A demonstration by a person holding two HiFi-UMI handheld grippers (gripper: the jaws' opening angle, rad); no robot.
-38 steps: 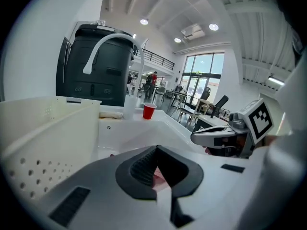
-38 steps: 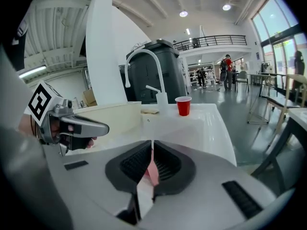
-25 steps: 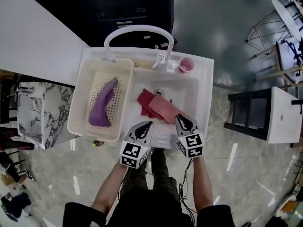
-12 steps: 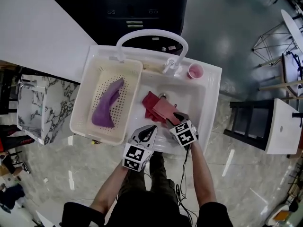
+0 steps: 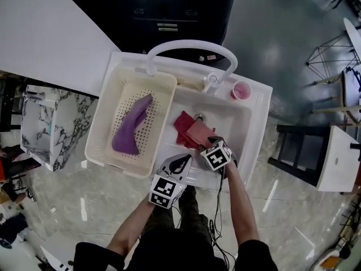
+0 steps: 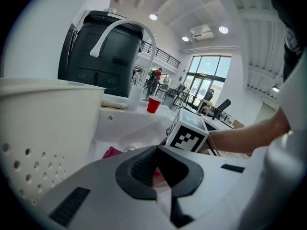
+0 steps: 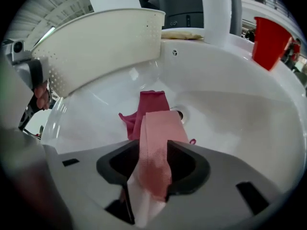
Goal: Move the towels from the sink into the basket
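A pink towel (image 5: 197, 133) lies in the white sink (image 5: 243, 123) over a dark red towel (image 5: 182, 122). My right gripper (image 5: 211, 142) points steeply down into the sink at the pink towel's near end. Its jaws have just been opening; the pink towel (image 7: 158, 138) runs between them with gaps on both sides, over the red towel (image 7: 151, 102). My left gripper (image 5: 183, 160) hovers over the sink's front rim, shut and empty (image 6: 154, 164). A purple towel (image 5: 132, 124) lies in the cream basket (image 5: 97, 144).
The basket fills the sink unit's left half. A white arched faucet (image 5: 192, 45) spans the back, and a red cup (image 5: 242, 90) stands at the back right corner. The drain (image 7: 178, 113) sits beside the towels. A white counter (image 5: 45, 44) lies to the left.
My right gripper has dropped from above the front rim down into the sink onto the pink towel's near end, and its jaws have opened. The left gripper has stayed put.
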